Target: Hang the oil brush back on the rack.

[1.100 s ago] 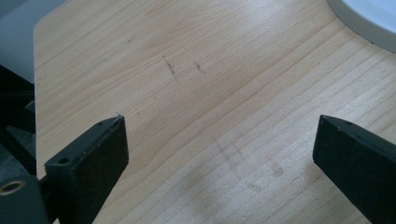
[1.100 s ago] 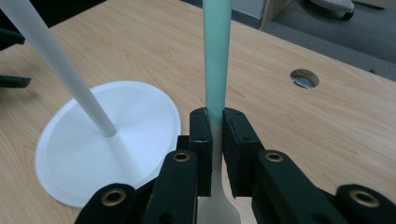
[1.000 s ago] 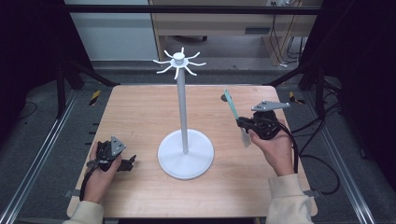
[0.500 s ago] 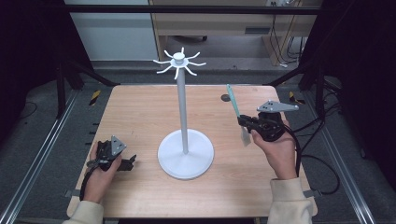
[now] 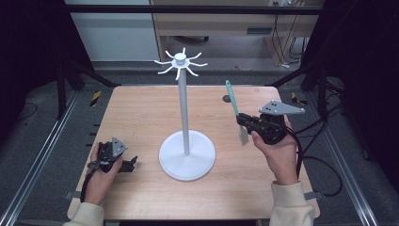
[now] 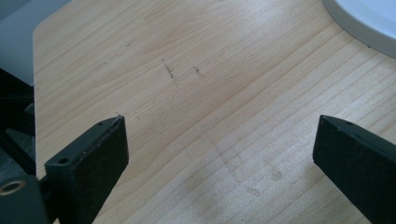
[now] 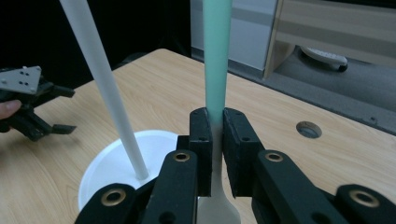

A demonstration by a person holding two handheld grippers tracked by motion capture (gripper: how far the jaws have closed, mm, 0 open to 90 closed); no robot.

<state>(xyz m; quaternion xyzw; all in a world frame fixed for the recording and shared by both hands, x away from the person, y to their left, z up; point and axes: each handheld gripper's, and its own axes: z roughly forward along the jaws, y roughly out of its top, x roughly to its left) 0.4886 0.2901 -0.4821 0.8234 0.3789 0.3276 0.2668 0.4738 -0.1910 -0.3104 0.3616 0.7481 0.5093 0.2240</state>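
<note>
Teal-handled spatula [image 5: 234,106] clamped upright in right hand-held gripper [image 5: 245,122]

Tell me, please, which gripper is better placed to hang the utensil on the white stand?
Probably the right gripper: it is shut on the green-handled utensil, held upright beside the stand. The left gripper sits open and low by the base.

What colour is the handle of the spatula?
Light green, seen best in the right gripper view: the spatula.

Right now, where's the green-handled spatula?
The spatula is clamped in the right gripper, held above the table's right side, handle up, to the right of the white stand.
</note>
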